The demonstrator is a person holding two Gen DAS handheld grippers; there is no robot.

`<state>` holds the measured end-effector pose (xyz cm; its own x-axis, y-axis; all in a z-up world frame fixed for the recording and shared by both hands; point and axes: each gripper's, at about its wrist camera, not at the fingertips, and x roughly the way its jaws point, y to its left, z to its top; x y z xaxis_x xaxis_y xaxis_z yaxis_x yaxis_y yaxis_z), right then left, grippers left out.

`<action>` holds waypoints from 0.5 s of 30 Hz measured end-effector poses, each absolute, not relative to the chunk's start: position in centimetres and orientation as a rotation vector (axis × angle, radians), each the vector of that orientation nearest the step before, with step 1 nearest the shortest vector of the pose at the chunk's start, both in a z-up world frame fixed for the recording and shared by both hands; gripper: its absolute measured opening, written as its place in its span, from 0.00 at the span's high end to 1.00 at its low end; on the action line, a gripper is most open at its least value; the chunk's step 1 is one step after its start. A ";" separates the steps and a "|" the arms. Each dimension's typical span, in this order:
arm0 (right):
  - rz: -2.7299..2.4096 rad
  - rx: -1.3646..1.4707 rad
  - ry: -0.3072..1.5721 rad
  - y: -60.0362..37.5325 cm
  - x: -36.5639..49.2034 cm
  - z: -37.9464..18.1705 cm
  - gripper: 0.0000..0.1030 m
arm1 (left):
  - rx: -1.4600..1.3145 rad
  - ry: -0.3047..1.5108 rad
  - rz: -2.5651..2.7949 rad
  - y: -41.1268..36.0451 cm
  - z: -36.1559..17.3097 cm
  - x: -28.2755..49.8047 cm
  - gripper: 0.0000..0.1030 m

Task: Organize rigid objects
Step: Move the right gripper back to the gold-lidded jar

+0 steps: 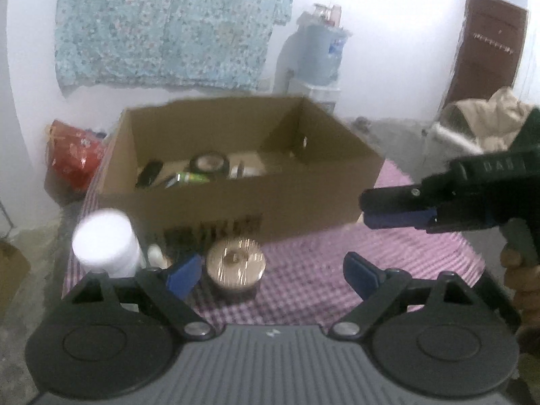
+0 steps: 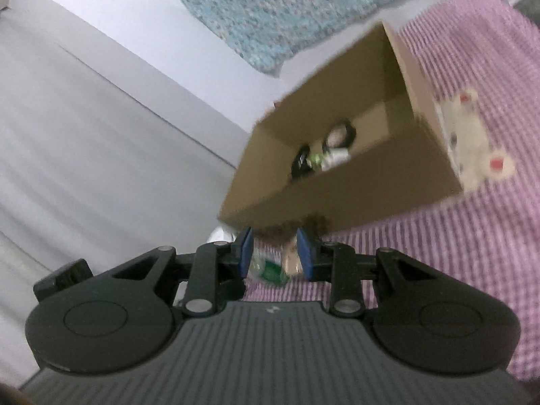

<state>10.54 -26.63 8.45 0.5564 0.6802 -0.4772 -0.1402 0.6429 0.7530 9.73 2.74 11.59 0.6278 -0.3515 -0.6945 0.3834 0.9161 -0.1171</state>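
Left tongs (image 1: 270,271) are standing wide open and empty above the checked bench (image 1: 320,270); right tongs (image 2: 275,253) are nearly closed, holding nothing. Cardboard box (image 1: 303,199) is containing a tape roll (image 1: 209,163); disc spindle (image 1: 235,268) and white jar (image 1: 106,241) are sitting before it.

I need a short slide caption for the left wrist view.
Open left gripper before a cardboard box, near a disc spindle and white jar.

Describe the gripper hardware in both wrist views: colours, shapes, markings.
Both alike: the left gripper and right gripper have a grey ribbed body with a small pale logo, two round black discs, black linkage arms with silver pivot pins, and blue-padded fingers. The right's side carries blurred embossed lettering.
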 end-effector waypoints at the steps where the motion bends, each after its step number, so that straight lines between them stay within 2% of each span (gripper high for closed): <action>1: 0.530 0.717 0.873 -26.2 10.7 7.8 0.73 | 0.053 0.795 -0.415 2.6 10.9 9.7 0.11; 6: 0.523 0.684 0.950 -23.8 12.4 5.8 0.73 | 0.099 0.803 -0.374 1.8 7.8 9.6 0.13; 8: 0.521 0.671 0.970 -23.0 13.4 5.2 0.73 | 0.110 0.807 -0.362 1.7 6.8 9.8 0.20; 11: 0.517 0.647 0.992 -21.9 14.9 4.4 0.73 | 0.128 0.802 -0.345 1.3 5.8 10.4 0.23; 15: 0.504 0.635 1.009 -20.7 16.4 3.7 0.73 | 0.172 0.790 -0.297 0.9 5.0 11.0 0.24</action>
<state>16.42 -20.67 3.74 0.4482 0.6525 -0.6111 -0.0962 0.7148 0.6927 11.04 0.94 4.96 0.6653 -0.1978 -0.7199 0.3252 0.9447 0.0410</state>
